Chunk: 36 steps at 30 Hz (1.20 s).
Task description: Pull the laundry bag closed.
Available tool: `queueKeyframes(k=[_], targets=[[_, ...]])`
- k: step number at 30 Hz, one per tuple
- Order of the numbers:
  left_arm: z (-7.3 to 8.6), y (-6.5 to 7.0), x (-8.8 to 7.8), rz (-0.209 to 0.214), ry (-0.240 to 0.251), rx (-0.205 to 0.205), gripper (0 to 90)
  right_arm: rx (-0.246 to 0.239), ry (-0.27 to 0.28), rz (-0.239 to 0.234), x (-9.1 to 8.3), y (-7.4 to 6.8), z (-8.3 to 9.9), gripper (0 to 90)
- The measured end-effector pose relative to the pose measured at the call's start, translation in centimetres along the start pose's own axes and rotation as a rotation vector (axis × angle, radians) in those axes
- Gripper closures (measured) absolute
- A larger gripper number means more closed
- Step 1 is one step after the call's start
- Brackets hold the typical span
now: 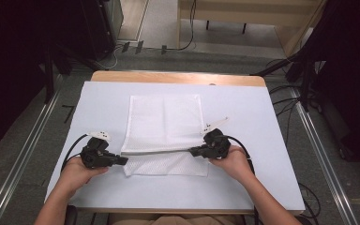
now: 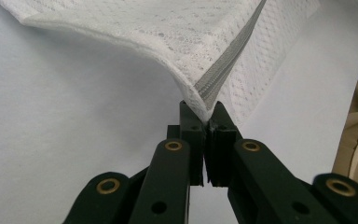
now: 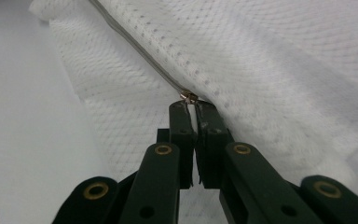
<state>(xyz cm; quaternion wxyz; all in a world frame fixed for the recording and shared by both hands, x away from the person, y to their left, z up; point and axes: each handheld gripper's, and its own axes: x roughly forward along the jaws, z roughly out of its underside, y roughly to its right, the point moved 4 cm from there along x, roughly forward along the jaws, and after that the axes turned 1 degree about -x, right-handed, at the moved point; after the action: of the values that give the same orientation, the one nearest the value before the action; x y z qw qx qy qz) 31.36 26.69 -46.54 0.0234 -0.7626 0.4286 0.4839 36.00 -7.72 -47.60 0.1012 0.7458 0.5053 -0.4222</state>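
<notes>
**Supervisor:** Report the position of the work item.

**Operator:** I have a white mesh bag lying on the pale sheet that covers the table, roughly midway between the left and right edges and nearer the front edge than the far one. Its grey zipper runs across the bag close to the front end, parallel to the table's front edge.

**Supervisor:** Left gripper status?

**Operator:** My left gripper sits at the bag's left side, at the left end of the zipper. In the left gripper view the jaws are closed on the bag's corner fabric, right where the zipper tape ends — the mesh rises from the pads in a lifted fold.

**Supervisor:** Right gripper status?

**Operator:** My right gripper is at the zipper's right end, near the bag's right side. In the right gripper view the jaws are pressed together on a thin white tab just below the brass-coloured slider — the pull, as far as I can tell. The zipper line runs up and away from the tips.

**Supervisor:** Hands?

**Operator:** Both hands rest low, close to the front edge, one on each gripper.
</notes>
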Motion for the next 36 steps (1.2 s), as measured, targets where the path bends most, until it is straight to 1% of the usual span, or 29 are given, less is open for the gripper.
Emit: queueKeyframes(k=[1, 3, 5, 7, 9, 13, 14, 15, 16, 17, 19, 22, 23, 25, 27, 28, 29, 30, 31, 33, 34, 35, 36], targets=[[0.0, 0.0, 0.0, 0.001, -0.003, -0.008, 88.1, -0.003, 0.004, 0.001, -0.1, 0.2, 0.1, 88.5], [0.0, 0.0, 0.0, 0.005, -0.008, -0.013, 88.2, 0.006, 0.005, 0.006, -0.4, 0.3, 0.2, 88.5], [0.0, 0.0, 0.0, 0.006, -0.009, -0.011, 88.2, 0.000, 0.001, 0.006, -0.4, 0.4, 0.5, 88.5], [0.1, 0.0, 0.0, 0.001, -0.014, -0.008, 88.3, 0.001, -0.017, 0.013, -0.3, 0.4, 0.8, 88.5], [0.2, 0.0, 0.0, 0.004, -0.014, -0.009, 88.4, 0.002, -0.019, 0.017, -0.5, 0.6, 1.0, 88.5], [0.2, -0.1, 0.1, 0.003, -0.016, -0.009, 88.5, 0.020, -0.018, 0.028, -1.0, 1.0, 1.3, 88.5], [0.2, -0.1, 0.1, 0.009, -0.018, -0.011, 88.6, 0.018, -0.016, 0.029, -1.1, 1.2, 1.5, 88.6], [0.3, -0.1, 0.1, 0.005, -0.019, -0.011, 88.6, 0.021, -0.022, 0.031, -1.2, 1.4, 1.6, 88.6], [0.3, -0.1, 0.1, 0.012, -0.021, -0.016, 88.7, 0.031, -0.028, 0.037, -1.4, 1.4, 1.9, 88.6], [0.3, -0.2, 0.1, 0.011, -0.024, -0.013, 88.7, 0.034, -0.030, 0.034, -1.4, 1.5, 2.0, 88.6], [0.3, -0.2, 0.2, 0.007, -0.026, -0.015, 88.7, 0.023, -0.031, 0.030, -1.4, 1.5, 2.2, 88.6], [0.3, -0.2, 0.2, 0.006, -0.023, -0.014, 88.7, 0.023, -0.025, 0.036, -1.7, 1.5, 2.1, 88.6], [0.3, -0.3, 0.2, 0.008, -0.024, -0.016, 88.7, 0.031, -0.028, 0.038, -1.7, 1.5, 2.1, 88.6], [0.3, -0.2, 0.2, 0.005, -0.021, -0.016, 89.0, 0.028, -0.025, 0.034, -1.8, 1.6, 2.2, 88.6], [0.2, -0.2, 0.1, 0.005, -0.022, -0.021, 89.2, 0.029, -0.032, 0.029, -1.8, 1.6, 2.3, 88.6], [0.2, -0.2, 0.1, 0.014, -0.023, -0.036, 89.4, 0.035, -0.031, 0.031, -1.9, 1.5, 2.3, 88.6], [0.2, -0.2, 0.2, 0.018, -0.026, -0.039, 89.5, 0.033, -0.029, 0.033, -2.0, 1.6, 2.4, 88.6], [0.2, -0.3, 0.2, 0.008, -0.029, -0.035, 89.5, 0.038, -0.027, 0.035, -2.1, 1.5, 2.4, 88.6], [0.2, -0.4, 0.3, 0.013, -0.035, -0.040, 89.5, 0.042, -0.024, 0.034, -2.2, 1.5, 2.4, 88.6], [0.0, -0.4, 0.3, 0.007, -0.024, -0.039, 89.4, 0.038, -0.026, 0.043, -2.2, 1.4, 2.5, 88.6], [0.0, -0.4, 0.3, 0.012, -0.021, -0.037, 89.4, 0.032, -0.025, 0.044, -2.2, 1.4, 2.5, 88.6], [0.1, -0.5, 0.3, 0.018, -0.028, -0.034, 89.2, 0.041, -0.030, 0.041, -2.2, 1.3, 2.6, 88.4], [0.2, -0.6, 0.5, 0.036, -0.037, -0.041, 88.4, 0.049, -0.030, 0.031, -2.3, 1.2, 2.6, 87.7]])
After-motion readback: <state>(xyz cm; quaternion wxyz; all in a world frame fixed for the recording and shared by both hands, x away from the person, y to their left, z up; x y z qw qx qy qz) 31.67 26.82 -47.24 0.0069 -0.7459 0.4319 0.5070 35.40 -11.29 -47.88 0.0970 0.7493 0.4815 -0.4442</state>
